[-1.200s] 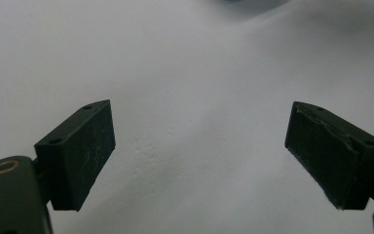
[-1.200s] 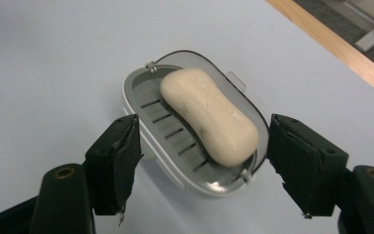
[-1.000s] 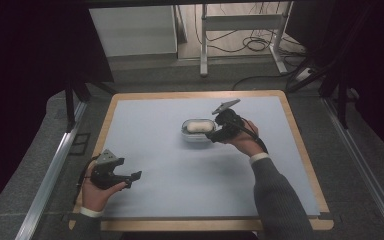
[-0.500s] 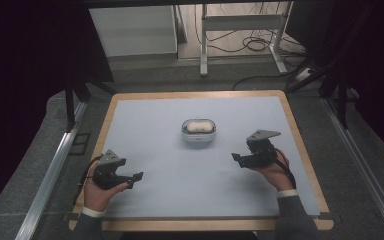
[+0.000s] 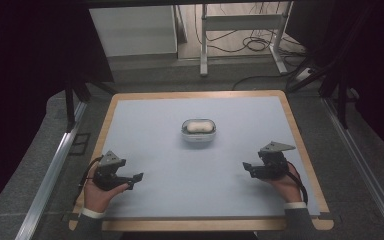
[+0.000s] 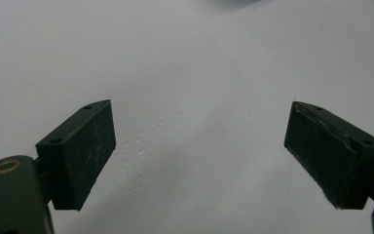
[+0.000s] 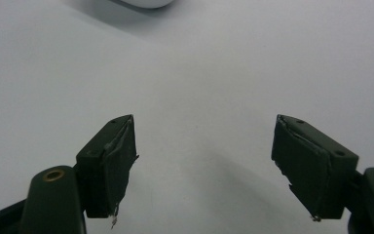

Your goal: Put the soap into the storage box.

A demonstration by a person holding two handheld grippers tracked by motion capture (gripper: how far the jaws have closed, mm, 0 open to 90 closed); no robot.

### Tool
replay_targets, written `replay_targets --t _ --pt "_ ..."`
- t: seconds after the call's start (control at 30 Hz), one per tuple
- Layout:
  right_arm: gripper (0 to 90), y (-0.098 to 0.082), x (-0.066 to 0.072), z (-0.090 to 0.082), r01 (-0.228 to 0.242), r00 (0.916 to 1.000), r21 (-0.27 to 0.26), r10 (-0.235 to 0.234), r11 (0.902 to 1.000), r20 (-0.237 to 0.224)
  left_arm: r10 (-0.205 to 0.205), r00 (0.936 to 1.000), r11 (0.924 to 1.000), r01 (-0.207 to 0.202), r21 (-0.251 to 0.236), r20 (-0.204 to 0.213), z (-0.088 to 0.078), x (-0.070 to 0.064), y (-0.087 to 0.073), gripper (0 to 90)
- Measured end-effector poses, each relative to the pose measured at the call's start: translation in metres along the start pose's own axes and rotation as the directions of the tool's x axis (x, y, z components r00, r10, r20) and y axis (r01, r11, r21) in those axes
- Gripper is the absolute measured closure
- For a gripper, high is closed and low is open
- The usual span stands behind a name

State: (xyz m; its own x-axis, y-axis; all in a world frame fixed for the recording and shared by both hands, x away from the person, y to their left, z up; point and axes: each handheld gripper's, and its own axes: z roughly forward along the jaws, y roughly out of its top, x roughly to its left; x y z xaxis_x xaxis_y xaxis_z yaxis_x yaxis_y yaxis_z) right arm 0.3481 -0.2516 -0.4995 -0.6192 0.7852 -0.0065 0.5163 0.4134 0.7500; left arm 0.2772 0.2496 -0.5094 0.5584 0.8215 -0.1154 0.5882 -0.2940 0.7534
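The case [image 5: 198, 131] sits alone near the middle of the counter [image 5: 145, 120], a small pale oval tub with a white lump inside, its long axis running left to right across the counter. Both grippers rest near the person's edge, well apart from it, 1 at each side. The left gripper [image 5: 130, 181] points its fingers to the right and a little forward; in the left gripper view they stand wide apart with nothing but bare counter between them. The right gripper [image 5: 250, 170] points left; its fingers [image 7: 109, 163] are also spread wide and empty (they have just been opening a little further). The case lies forward and inward of both, roughly midway between them; the right looks marginally nearer, so I judge either hand could reach it.
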Motion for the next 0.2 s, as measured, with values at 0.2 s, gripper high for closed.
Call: replay_targets --t 0.2 --pt "23.3 0.0019 -0.0007 0.0004 0.001 0.9997 -0.006 -0.001 1.0000 0.023 -0.001 1.0000 1.0000 0.001 0.000 0.003 0.0004 -0.0011 0.0000 12.0"
